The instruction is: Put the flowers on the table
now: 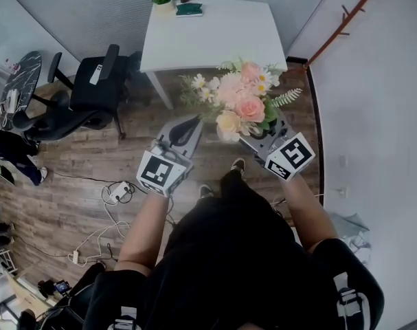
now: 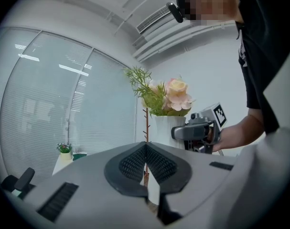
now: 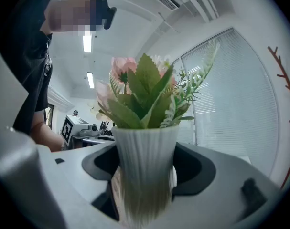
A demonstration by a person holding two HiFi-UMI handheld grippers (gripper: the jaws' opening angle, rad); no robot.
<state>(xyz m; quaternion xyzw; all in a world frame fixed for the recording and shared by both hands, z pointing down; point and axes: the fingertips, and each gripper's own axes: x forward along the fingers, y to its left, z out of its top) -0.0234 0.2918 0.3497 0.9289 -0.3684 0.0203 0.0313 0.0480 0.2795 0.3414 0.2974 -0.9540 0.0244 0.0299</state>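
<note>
Clamped in right gripper (image 1: 256,139): ribbed white vase (image 3: 145,161) of flowers (image 1: 239,98) (left gripper (image 2: 145,168) jaws together, empty). Mid-carry, seemingly; next, forward to table (image 1: 208,36) well ahead, set down upright.

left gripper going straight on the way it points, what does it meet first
Probably the white vase held by the right gripper, just right of the left gripper's shut tips; depth is unclear.

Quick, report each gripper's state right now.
Left gripper: closed, nothing between its jaws.
Right gripper: closed on the white vase holding the flowers.
</note>
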